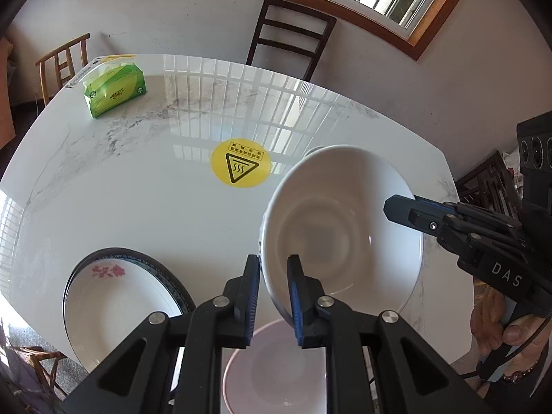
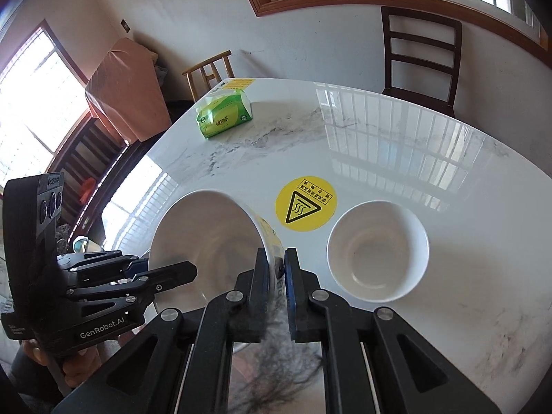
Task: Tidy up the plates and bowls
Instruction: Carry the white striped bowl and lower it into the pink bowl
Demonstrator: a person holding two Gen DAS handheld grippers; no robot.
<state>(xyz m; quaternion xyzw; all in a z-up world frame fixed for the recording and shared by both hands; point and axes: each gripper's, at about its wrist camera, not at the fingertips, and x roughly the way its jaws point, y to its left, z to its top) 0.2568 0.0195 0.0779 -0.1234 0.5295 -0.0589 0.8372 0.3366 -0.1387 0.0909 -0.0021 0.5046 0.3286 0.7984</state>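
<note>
**A:** What did the bowl [image 1: 345, 227] look like when you had it?

**B:** It was plain glossy white inside, deep, with a round well at the bottom. The right wrist view showed a yellow pattern on its outer wall. You held it tilted and clear of the tabletop [image 1: 138, 179], over the near side, between the sticker [image 1: 241, 167] and the near edge.

**A:** And your grippers?

**B:** Both were on that one bowl. Your left gripper [image 1: 273, 262] was clenched on the near rim, one blue pad inside and one outside. Your right gripper [image 2: 276, 258] was clamped tight on the opposite rim in the same way.

**A:** What else was there to sort?

**B:** A plate [image 1: 114, 310] lay flat at the near left edge. It was white with a dark patterned rim and a pink flower spray. A second bowl [image 2: 377, 250], plain white and upright, stood on the tabletop just beside the sticker, on its right in the right wrist view.

**A:** Could you read any writing?

**B:** Your right gripper's body said "DAS" and your left one said "GenRobot.AI". The round yellow sticker near the middle of the tabletop had a black triangle with wavy heat lines. The row of characters above it was too small to read. The green tissue pack [image 1: 115, 89] at the far left corner carried a logo I couldn't make out.
</note>
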